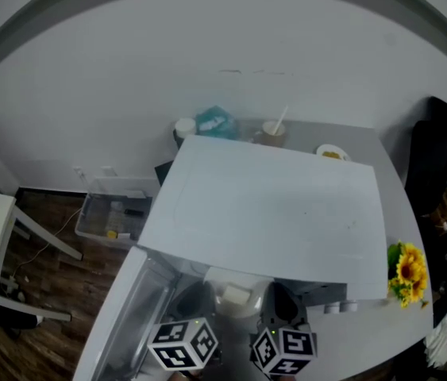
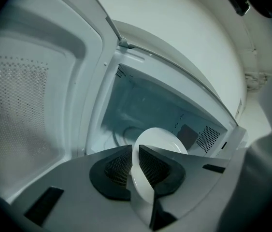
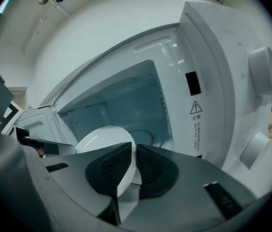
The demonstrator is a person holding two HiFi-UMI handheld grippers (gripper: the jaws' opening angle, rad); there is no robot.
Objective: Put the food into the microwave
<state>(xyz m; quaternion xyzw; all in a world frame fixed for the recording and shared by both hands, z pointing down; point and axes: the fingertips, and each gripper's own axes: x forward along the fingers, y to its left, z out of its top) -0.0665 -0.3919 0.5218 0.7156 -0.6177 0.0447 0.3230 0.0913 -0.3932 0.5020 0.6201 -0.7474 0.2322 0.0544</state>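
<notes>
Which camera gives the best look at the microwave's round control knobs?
The right gripper view: both knobs stand clear on the microwave's front. The head view looks down on its top, with only faint bumps at the edge. The left gripper view shows only the open door and cavity.

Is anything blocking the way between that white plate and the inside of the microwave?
Nothing visible. The door of the white microwave is swung open, and the chamber ahead of the round white plate shows no obstacle.
</notes>
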